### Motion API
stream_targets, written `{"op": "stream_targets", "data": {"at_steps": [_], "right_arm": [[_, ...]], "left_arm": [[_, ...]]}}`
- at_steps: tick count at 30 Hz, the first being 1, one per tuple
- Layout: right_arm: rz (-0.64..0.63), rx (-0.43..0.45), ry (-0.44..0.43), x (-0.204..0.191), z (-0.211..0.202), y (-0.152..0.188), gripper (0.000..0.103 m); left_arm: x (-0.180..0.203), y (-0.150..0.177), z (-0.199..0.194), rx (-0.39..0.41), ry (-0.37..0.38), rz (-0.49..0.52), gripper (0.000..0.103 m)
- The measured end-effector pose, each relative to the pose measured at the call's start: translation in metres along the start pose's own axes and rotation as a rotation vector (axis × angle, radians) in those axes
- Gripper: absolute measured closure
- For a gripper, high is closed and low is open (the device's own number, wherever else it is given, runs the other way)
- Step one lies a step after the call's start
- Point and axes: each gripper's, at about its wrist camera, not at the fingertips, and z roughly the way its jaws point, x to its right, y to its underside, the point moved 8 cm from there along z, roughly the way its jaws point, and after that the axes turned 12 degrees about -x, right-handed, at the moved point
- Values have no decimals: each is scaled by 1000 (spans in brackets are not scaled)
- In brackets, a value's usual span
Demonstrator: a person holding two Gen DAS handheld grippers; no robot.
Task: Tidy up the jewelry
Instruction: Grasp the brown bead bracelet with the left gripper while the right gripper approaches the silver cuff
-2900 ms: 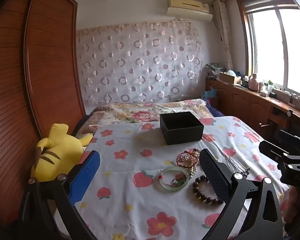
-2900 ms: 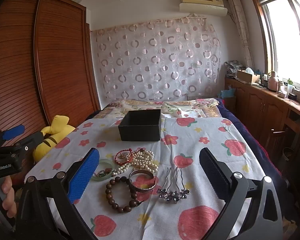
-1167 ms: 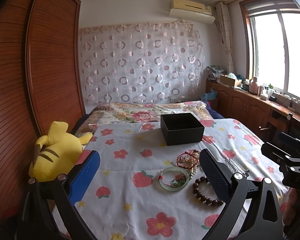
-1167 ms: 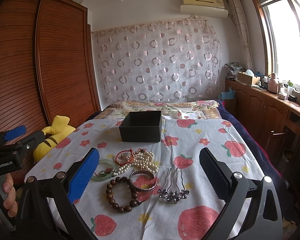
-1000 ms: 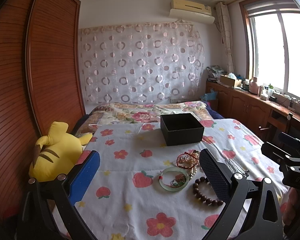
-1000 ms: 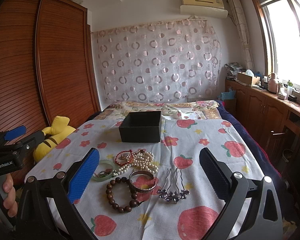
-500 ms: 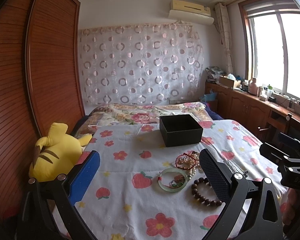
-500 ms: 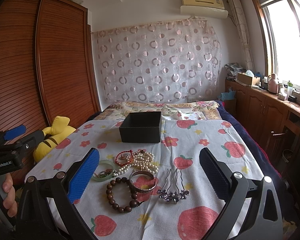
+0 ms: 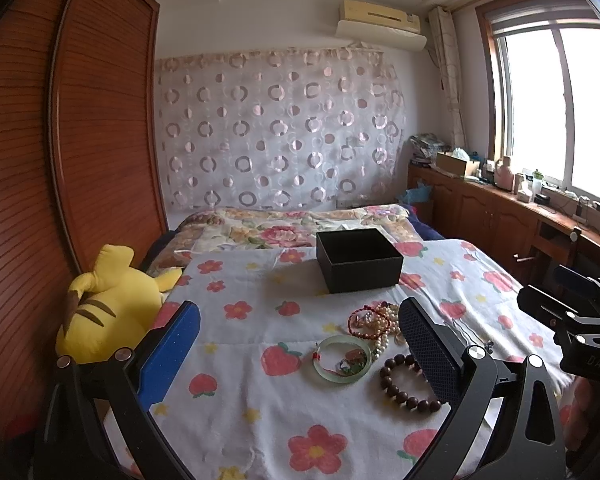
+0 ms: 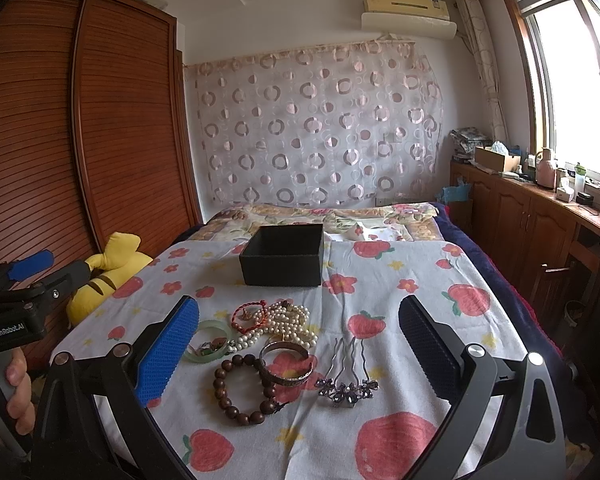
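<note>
Left wrist view: the left gripper (image 9: 298, 344) hangs over the bed (image 9: 236, 408) with its fingers spread wide and nothing in them, and the jade bangle (image 9: 343, 364), wooden bead bracelet (image 9: 406, 384) and a red-and-pearl tangle (image 9: 374, 320) all lie on the sheet just in front of the black box (image 9: 358, 260), with a yellow plush (image 9: 108, 316) well off to the box's left. Right wrist view: the right gripper (image 10: 298, 344) is also wide open and empty above the same pile, where the pearl necklace (image 10: 288, 322), metal bangle (image 10: 286, 364) and purple hairpin (image 10: 348, 380) sit on the near side of the box, none of them inside it.
</note>
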Motion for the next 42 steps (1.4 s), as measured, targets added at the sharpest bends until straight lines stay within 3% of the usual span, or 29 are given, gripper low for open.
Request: {"op": "stream_targets", "data": {"at_steps": [15, 24, 35, 42], "right_arm": [[-13, -22, 34, 15, 12, 18, 2], [-22, -77, 74, 50, 28, 38, 2], [-62, -114, 51, 53, 42, 56, 2], [-68, -135, 37, 54, 46, 60, 2]], "left_arm": [[6, 19, 28, -68, 25, 18, 7], [29, 46, 68, -195, 124, 76, 7], [67, 72, 94, -307, 267, 158, 7], [87, 76, 115, -391, 357, 171, 51]]}}
